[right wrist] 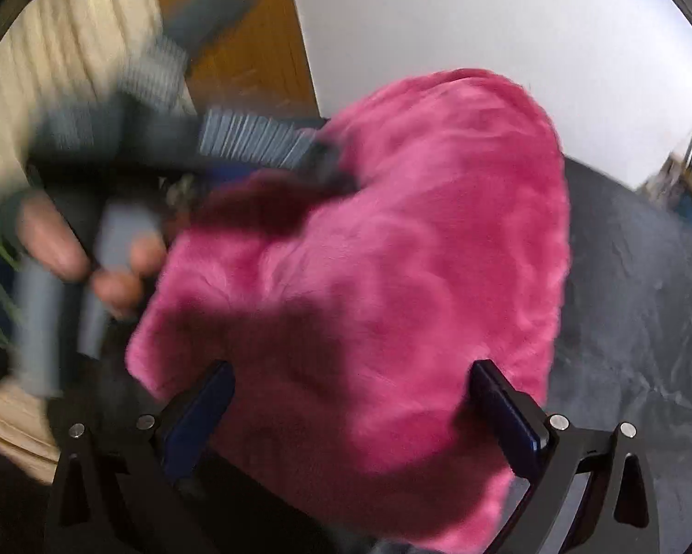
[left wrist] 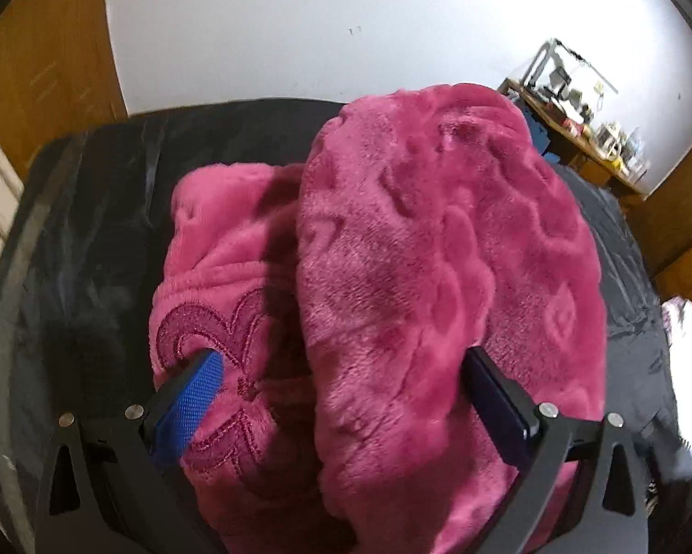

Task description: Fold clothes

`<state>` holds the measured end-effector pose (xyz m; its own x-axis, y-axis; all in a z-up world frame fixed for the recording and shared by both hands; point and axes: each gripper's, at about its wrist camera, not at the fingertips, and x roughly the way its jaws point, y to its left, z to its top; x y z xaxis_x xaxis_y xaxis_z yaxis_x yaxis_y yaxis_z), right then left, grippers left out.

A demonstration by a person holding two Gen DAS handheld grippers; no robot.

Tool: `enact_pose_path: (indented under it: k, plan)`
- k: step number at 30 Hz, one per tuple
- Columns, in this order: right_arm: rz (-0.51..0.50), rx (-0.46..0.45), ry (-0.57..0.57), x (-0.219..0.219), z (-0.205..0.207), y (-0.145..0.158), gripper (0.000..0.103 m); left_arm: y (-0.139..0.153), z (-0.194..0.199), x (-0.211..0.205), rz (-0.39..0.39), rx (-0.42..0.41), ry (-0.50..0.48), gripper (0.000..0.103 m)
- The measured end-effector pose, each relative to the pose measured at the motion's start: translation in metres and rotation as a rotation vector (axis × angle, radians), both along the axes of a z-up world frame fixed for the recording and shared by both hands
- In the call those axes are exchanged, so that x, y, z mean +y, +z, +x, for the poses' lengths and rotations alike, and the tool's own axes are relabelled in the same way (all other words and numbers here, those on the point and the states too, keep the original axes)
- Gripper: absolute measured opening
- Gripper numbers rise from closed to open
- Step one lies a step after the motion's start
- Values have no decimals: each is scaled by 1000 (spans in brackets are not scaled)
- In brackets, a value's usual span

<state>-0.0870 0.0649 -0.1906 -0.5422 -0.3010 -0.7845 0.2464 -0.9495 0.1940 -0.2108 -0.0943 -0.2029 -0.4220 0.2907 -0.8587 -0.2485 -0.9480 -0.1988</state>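
A pink fleece garment [left wrist: 420,249] with an embroidered butterfly [left wrist: 226,337] lies on a black sheet [left wrist: 92,212]. My left gripper [left wrist: 341,378] is open, its blue-padded fingers [left wrist: 193,397] wide apart with a raised fold of the fleece between them. In the right wrist view the same pink fleece [right wrist: 392,267] fills the middle, blurred. My right gripper [right wrist: 350,397] is open, jaws spread on either side of the fleece. The person's left hand and the other gripper's grey handle [right wrist: 69,249] show at the left, blurred.
A white wall [left wrist: 300,23] stands behind the bed. A wooden desk with clutter [left wrist: 577,115] is at the back right. Wooden furniture [left wrist: 45,60] is at the left. The black sheet [right wrist: 632,277] extends to the right.
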Motion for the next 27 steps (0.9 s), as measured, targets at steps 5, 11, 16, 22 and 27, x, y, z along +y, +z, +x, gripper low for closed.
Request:
enact_pose_path:
  k: [5, 11, 16, 22, 27]
  plan:
    - [-103, 34, -117, 66, -35, 38, 103, -6, 5, -6, -6, 28, -29, 102]
    - [-28, 110, -60, 66, -111, 59, 103, -11, 5, -13, 15, 20, -35, 102]
    - [-79, 26, 82, 41, -178, 41, 103, -14, 0, -6, 23, 31, -36, 102]
    - [-42, -233, 45, 36, -242, -13, 103, -17, -2, -5, 34, 37, -16, 102]
    - [123, -283, 75, 11, -255, -35, 103, -21, -5, -4, 26, 37, -6, 102]
